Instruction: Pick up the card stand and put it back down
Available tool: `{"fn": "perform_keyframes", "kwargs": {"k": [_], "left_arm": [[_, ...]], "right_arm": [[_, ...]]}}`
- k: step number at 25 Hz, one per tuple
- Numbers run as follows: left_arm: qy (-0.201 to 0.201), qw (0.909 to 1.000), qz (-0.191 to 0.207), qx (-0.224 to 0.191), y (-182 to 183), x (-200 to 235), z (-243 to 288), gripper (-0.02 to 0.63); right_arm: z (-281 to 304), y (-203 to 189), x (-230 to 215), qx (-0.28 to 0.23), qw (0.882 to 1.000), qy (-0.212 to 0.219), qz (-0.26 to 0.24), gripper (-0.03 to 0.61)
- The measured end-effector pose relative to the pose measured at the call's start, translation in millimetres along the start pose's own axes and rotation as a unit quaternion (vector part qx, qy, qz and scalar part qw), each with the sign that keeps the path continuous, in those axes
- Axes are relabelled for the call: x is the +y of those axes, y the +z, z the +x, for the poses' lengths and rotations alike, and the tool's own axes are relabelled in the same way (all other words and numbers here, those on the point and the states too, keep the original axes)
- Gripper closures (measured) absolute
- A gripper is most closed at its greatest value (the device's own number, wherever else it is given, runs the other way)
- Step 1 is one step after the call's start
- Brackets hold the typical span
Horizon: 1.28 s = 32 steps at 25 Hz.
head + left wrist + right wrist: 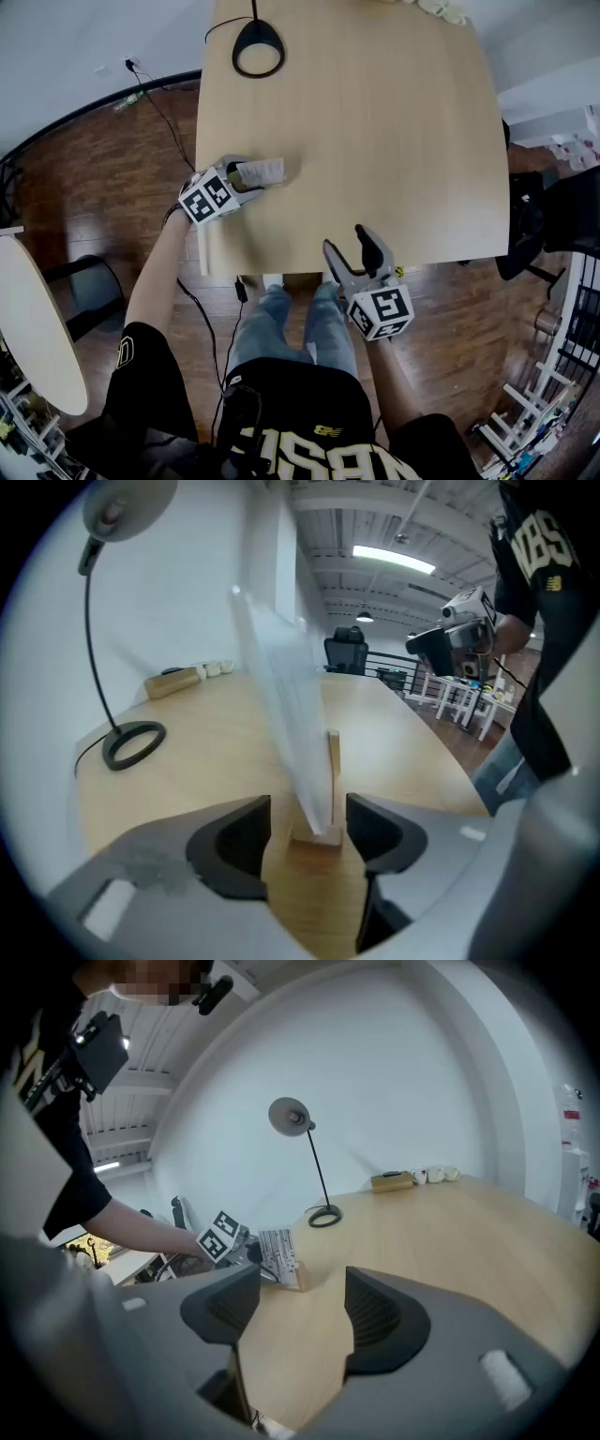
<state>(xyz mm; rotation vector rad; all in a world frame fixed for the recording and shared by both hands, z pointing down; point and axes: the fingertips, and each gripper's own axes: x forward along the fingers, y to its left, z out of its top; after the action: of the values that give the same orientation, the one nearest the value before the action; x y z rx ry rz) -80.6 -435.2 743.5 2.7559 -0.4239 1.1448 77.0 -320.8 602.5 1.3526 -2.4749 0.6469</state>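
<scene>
Pale wooden surface (375, 141) holds a small wooden card stand with printed card (262, 172) at its left, between the narrowly parted left tongs (249, 176). Right tongs (347, 244) gape wide, empty, near edge.

I see a pale wood-grain worktop (394, 141), a black lamp (258, 49), a light-wood card stand (262, 172) with white, dark-marked card; left gripper (246, 178) and right gripper (358, 246) grey, with black-and-white square markers.

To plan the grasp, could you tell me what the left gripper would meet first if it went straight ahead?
The card stand, most likely: its wooden base sits between the left gripper's open jaws, seemingly untouched on either side.
</scene>
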Motion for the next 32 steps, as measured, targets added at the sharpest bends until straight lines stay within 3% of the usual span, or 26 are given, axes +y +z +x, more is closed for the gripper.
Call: {"fn": "perform_keyframes", "kwargs": {"k": [2,4,7,10,14,18,21,25,29,32], "left_arm": [[0.043,0.9983,-0.038,-0.012,-3,3,-20,0.327],[0.097,0.9904,-0.085,-0.05,3,4,-51,0.321],[0.177,0.964,-0.143,-0.137,29,-1,-111,0.337],[0.24,0.9376,-0.152,-0.2,62,-24,-171,0.345],[0.305,0.9164,-0.117,-0.231,94,-81,-228,0.324],[0.31,0.8898,-0.143,-0.302,117,-137,-238,0.324],[0.319,0.8838,-0.136,-0.315,126,-177,-247,0.322],[0.366,0.8651,-0.121,-0.321,141,-223,-278,0.323],[0.388,0.8599,-0.124,-0.308,146,-293,-289,0.324],[0.382,0.8676,-0.13,-0.291,148,-333,-285,0.324]], "right_arm": [[-3,5,9,-0.007,1.0,0.007,-0.004,0.29],[-7,10,19,-0.014,1.0,0.013,-0.008,0.29],[-15,29,33,-0.036,0.999,0.016,-0.017,0.29],[-30,56,50,-0.068,0.997,0.011,-0.024,0.29],[-56,85,80,-0.104,0.994,0.014,-0.023,0.29],[-87,95,114,-0.127,0.99,0.028,-0.055,0.29],[-111,91,142,-0.138,0.987,0.035,-0.074,0.29],[-141,82,169,-0.142,0.983,0.056,-0.101,0.29],[-200,58,185,-0.151,0.981,0.069,-0.1,0.307],[-230,41,196,-0.152,0.981,0.077,-0.091,0.33]]}}
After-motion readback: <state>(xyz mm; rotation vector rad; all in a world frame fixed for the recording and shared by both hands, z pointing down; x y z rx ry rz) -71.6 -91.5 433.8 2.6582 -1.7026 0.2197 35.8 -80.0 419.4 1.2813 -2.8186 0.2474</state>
